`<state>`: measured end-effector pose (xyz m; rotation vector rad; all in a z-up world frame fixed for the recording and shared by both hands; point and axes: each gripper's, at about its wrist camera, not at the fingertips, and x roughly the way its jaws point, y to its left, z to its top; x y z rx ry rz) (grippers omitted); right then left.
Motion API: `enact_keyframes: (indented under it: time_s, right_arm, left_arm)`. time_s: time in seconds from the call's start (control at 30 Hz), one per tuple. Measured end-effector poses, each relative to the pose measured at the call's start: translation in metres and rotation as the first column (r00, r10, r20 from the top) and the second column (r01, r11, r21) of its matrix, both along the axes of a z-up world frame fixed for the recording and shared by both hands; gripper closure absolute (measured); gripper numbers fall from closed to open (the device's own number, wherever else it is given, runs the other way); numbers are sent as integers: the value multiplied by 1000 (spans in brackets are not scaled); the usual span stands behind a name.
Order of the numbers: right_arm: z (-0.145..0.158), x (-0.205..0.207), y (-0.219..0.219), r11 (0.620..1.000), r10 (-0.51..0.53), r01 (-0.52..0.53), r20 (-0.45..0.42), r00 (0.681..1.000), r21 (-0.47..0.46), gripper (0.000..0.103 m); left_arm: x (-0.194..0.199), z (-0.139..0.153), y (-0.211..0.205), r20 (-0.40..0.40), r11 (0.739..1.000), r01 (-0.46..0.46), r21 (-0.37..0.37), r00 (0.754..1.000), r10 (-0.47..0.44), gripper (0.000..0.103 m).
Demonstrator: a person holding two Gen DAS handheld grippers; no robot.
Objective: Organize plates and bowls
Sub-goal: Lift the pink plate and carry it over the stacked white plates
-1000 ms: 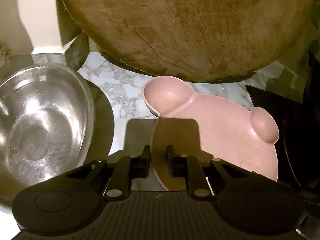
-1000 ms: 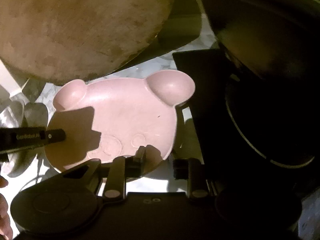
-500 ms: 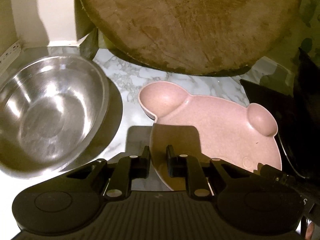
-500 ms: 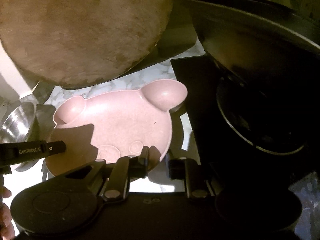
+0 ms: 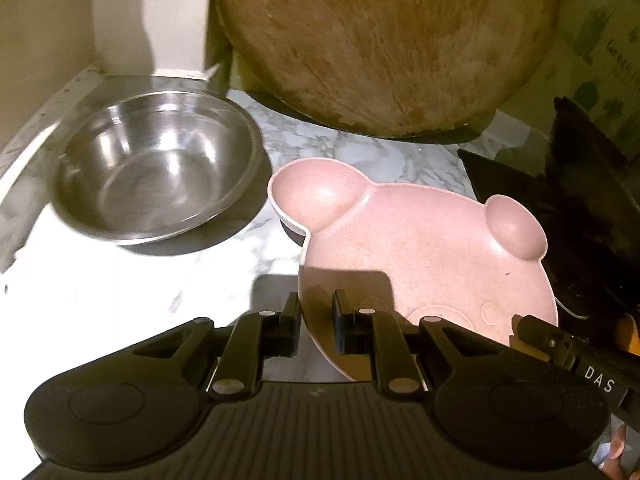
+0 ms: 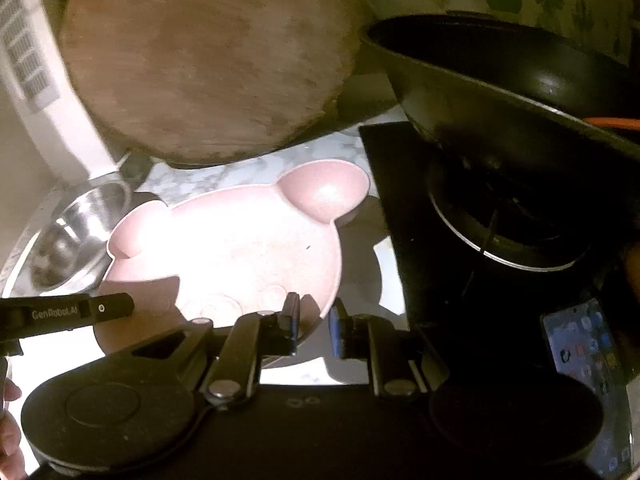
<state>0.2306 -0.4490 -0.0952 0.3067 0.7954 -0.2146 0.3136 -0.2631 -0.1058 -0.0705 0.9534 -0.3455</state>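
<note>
A pink bear-shaped plate with two ear cups hangs just above the marble counter, casting a shadow beneath it. My left gripper is shut on the plate's near left rim. My right gripper is shut on the near right rim of the same plate. Each gripper's black finger shows at the edge of the other's view: the right fingertip and the left fingertip. An empty steel bowl sits on the counter to the plate's left.
A large round wooden cutting board leans against the back wall. A black stove with a black pan lies to the right. A lit phone rests at the stove's near right. A white wall corner stands behind the bowl.
Both grippers have pulled back and risen with the pink plate between them. The steel bowl and cutting board now sit farther off. The right jaws narrowed onto the rim.
</note>
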Motion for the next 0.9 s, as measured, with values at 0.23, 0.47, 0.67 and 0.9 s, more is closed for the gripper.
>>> enact_keyframes:
  time_s: [0.23, 0.47, 0.67, 0.9]
  right_arm:
    - [20, -20, 31, 997, 73, -73, 30, 997, -2, 87]
    - [38, -31, 72, 984, 180, -180, 65, 981, -2, 88]
    - [49, -31, 117, 959, 282, -283, 81, 956, 0, 88]
    - [53, -26, 172, 916, 399, -401, 93, 912, -4, 88]
  left_arm:
    - [-38, 23, 35, 30, 998, -64, -10, 997, 64, 88]
    - [-71, 45, 88, 64, 988, -149, -31, 986, 151, 88]
    - [-99, 59, 139, 88, 968, -248, -30, 964, 249, 88]
    - [-121, 69, 197, 102, 930, -366, -33, 924, 368, 88]
